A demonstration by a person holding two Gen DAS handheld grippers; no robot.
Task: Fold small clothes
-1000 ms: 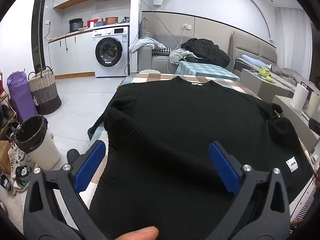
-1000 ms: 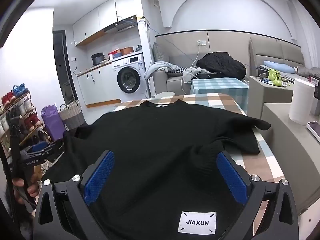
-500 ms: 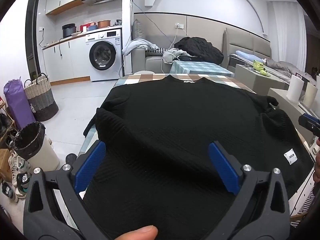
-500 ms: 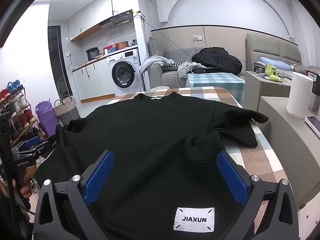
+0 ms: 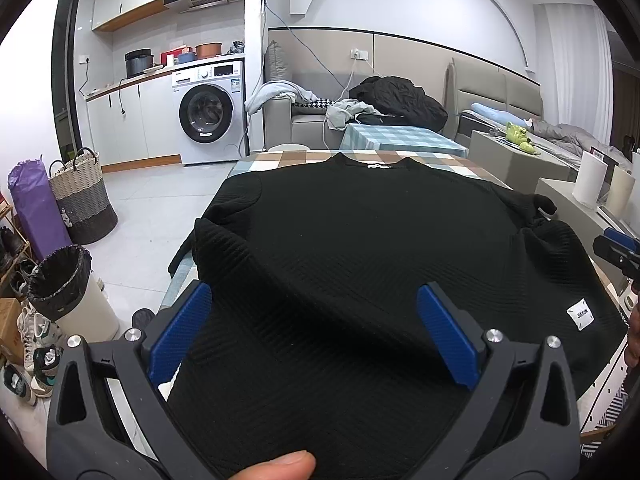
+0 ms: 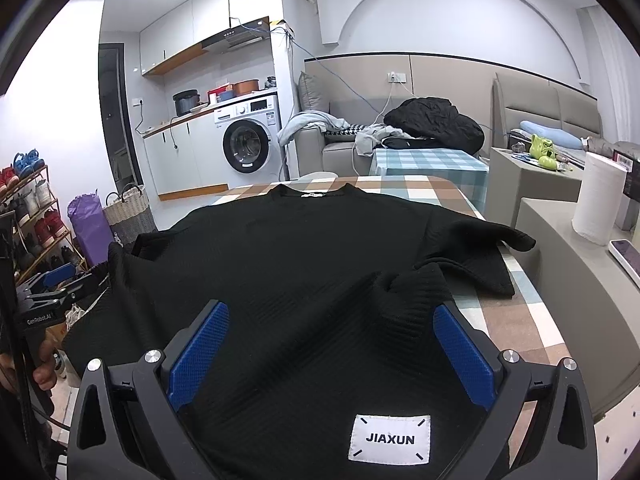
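A black ribbed sweater (image 5: 360,248) lies spread on the checked table (image 6: 404,184), collar at the far end. Both short sleeves are folded in over the body, one being the right sleeve (image 6: 476,256). A white JIAXUN label (image 6: 390,438) sits at the near hem and shows again as the label (image 5: 580,314). My left gripper (image 5: 312,296) stands open over the near left part of the hem, a thumb below it. My right gripper (image 6: 330,312) stands open over the near right part, just beyond the label. Neither holds cloth. Each view catches the other gripper at its edge.
Beside the table on the left are a bin (image 5: 68,280), a woven basket (image 5: 80,196) and shoes on the floor. A grey ledge with paper rolls (image 6: 600,200) and a phone (image 6: 626,256) runs along the right. A sofa with clothes (image 6: 432,124) is behind.
Both grippers have shifted slightly over the near hem and stay open. The sweater lies as before.
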